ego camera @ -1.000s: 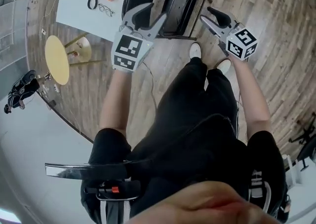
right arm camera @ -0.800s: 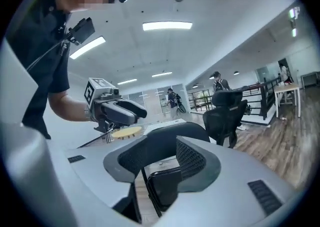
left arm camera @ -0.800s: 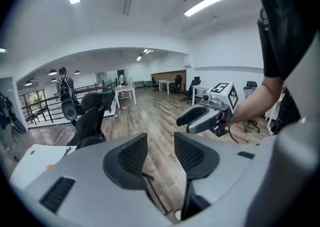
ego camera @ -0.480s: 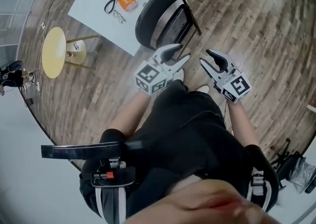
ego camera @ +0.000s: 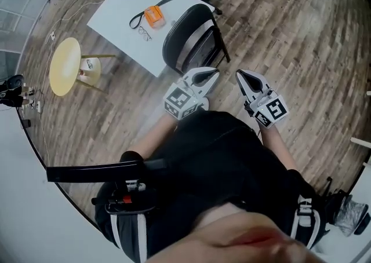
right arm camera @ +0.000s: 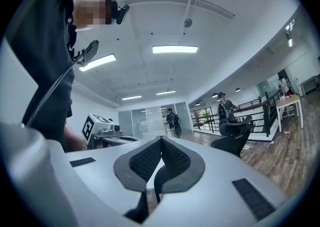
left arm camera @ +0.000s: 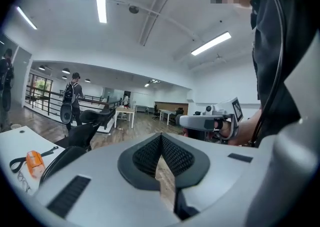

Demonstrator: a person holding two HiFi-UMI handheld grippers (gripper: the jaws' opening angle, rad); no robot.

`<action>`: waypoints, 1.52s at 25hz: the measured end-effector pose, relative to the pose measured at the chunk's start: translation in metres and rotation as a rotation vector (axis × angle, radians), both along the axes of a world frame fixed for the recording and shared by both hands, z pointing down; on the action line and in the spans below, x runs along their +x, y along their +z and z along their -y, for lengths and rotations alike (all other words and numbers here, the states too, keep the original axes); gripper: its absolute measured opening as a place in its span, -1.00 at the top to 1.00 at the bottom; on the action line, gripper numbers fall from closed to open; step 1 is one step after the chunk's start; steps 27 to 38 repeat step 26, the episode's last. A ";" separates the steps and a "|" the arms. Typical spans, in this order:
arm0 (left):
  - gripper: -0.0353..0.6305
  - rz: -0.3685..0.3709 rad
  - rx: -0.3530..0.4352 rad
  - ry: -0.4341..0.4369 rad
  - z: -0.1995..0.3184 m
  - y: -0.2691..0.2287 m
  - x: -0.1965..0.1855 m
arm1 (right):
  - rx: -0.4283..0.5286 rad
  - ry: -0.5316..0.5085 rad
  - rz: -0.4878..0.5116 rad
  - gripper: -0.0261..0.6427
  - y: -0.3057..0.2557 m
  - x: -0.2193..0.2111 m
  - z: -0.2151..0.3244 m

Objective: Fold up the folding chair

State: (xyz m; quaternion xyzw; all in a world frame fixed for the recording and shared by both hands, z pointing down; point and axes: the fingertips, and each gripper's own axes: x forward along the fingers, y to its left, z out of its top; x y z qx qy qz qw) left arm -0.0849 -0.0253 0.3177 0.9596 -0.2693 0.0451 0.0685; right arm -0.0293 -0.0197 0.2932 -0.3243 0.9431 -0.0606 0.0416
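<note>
seen from overhead, a person in black clothing holds two grippers out in front of the body, above a wood floor (ego camera: pixel 301 30). the folding chair (ego camera: pixel 192 40), black with a grey band, stands on the floor just beyond the tips of both grippers, apart from them. its far side is against the near edge of a white table (ego camera: pixel 119 10).

the left gripper (ego camera: pixel 213 72) points toward the chair's near side. in the left gripper view (left arm camera: pixel 161 140) its ribbed black pads meet at the tips with nothing between them: closed and empty. the right gripper (ego camera: pixel 239 74) sits beside it, a little to the right of the chair's frame. in the right gripper view (right arm camera: pixel 161 140) its pads are also pressed together and hold nothing.

from above i cannot tell whether the chair's seat is folded up. only its rounded top and some black frame bars show. in the left gripper view a dark curved shape at the lower left may be the chair, but the gripper body cuts it off. in the right gripper view a dark curve shows through the gap below the pad tips, too little to name. the person's legs and feet are hidden under the torso.

on the table lie an orange object with a black strap (ego camera: pixel 152 16) and a pair of glasses (ego camera: pixel 143 34). a round yellow stool (ego camera: pixel 64 66) stands to the table's left.
</note>
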 end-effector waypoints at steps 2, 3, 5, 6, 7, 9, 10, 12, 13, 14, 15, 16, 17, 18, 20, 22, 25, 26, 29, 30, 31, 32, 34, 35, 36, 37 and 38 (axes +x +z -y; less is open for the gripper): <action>0.88 -0.008 0.014 -0.004 0.003 -0.006 0.001 | 0.020 -0.018 -0.037 0.89 -0.002 -0.005 -0.001; 0.88 -0.009 0.022 -0.006 0.004 -0.008 0.001 | 0.024 -0.026 -0.048 0.89 -0.002 -0.007 -0.002; 0.88 -0.010 0.030 -0.007 0.006 -0.011 0.002 | 0.020 -0.041 -0.050 0.89 -0.001 -0.010 -0.002; 0.88 -0.010 0.030 -0.005 0.006 -0.011 0.003 | 0.015 -0.047 -0.049 0.89 -0.001 -0.012 -0.002; 0.88 -0.010 0.028 -0.003 0.006 -0.011 0.003 | 0.011 -0.051 -0.048 0.89 0.000 -0.013 -0.002; 0.88 -0.002 0.029 -0.004 0.006 -0.009 0.003 | 0.005 -0.062 -0.050 0.89 0.001 -0.018 -0.003; 0.88 0.005 0.030 -0.006 0.006 -0.008 0.002 | 0.004 -0.069 -0.051 0.89 0.002 -0.020 -0.004; 0.88 0.011 0.027 -0.012 0.007 -0.006 0.001 | 0.003 -0.079 -0.055 0.89 0.002 -0.023 -0.005; 0.88 0.010 0.023 -0.014 0.006 -0.005 0.000 | 0.001 -0.082 -0.056 0.89 0.003 -0.025 -0.006; 0.88 0.009 0.020 -0.015 0.006 -0.004 -0.001 | -0.002 -0.083 -0.056 0.89 0.003 -0.025 -0.006; 0.88 0.008 0.019 -0.016 0.006 -0.004 -0.002 | -0.004 -0.084 -0.054 0.89 0.004 -0.026 -0.007; 0.88 0.007 0.017 -0.016 0.005 -0.003 -0.002 | -0.005 -0.083 -0.052 0.89 0.004 -0.026 -0.007; 0.88 0.007 0.015 -0.016 0.004 -0.003 -0.002 | -0.007 -0.083 -0.051 0.89 0.004 -0.026 -0.007; 0.88 0.006 0.013 -0.017 0.004 -0.003 -0.002 | -0.008 -0.083 -0.051 0.89 0.004 -0.026 -0.007; 0.88 0.005 0.014 -0.023 0.005 -0.003 -0.002 | -0.010 -0.085 -0.052 0.89 0.003 -0.027 -0.005; 0.88 0.005 0.020 -0.032 0.008 -0.003 -0.004 | -0.012 -0.089 -0.053 0.89 0.003 -0.028 -0.003; 0.88 0.006 0.022 -0.037 0.007 -0.001 -0.007 | -0.015 -0.094 -0.055 0.89 0.005 -0.032 -0.005; 0.88 0.005 0.021 -0.038 0.006 -0.001 -0.009 | -0.016 -0.096 -0.055 0.89 0.006 -0.034 -0.006; 0.88 0.005 0.021 -0.038 0.006 -0.001 -0.009 | -0.016 -0.096 -0.055 0.89 0.006 -0.034 -0.006; 0.88 0.005 0.021 -0.038 0.006 -0.001 -0.009 | -0.016 -0.096 -0.055 0.89 0.006 -0.034 -0.006; 0.88 0.005 0.021 -0.038 0.006 -0.001 -0.009 | -0.016 -0.096 -0.055 0.89 0.006 -0.034 -0.006; 0.88 0.005 0.021 -0.038 0.006 -0.001 -0.009 | -0.016 -0.096 -0.055 0.89 0.006 -0.034 -0.006; 0.88 0.005 0.021 -0.038 0.006 -0.001 -0.009 | -0.016 -0.096 -0.055 0.89 0.006 -0.034 -0.006; 0.88 0.005 0.021 -0.038 0.006 -0.001 -0.009 | -0.016 -0.096 -0.055 0.89 0.006 -0.034 -0.006; 0.88 0.005 0.021 -0.038 0.006 -0.001 -0.009 | -0.016 -0.096 -0.055 0.89 0.006 -0.034 -0.006; 0.88 0.005 0.021 -0.038 0.006 -0.001 -0.009 | -0.016 -0.096 -0.055 0.89 0.006 -0.034 -0.006; 0.88 0.005 0.021 -0.038 0.006 -0.001 -0.009 | -0.016 -0.096 -0.055 0.89 0.006 -0.034 -0.006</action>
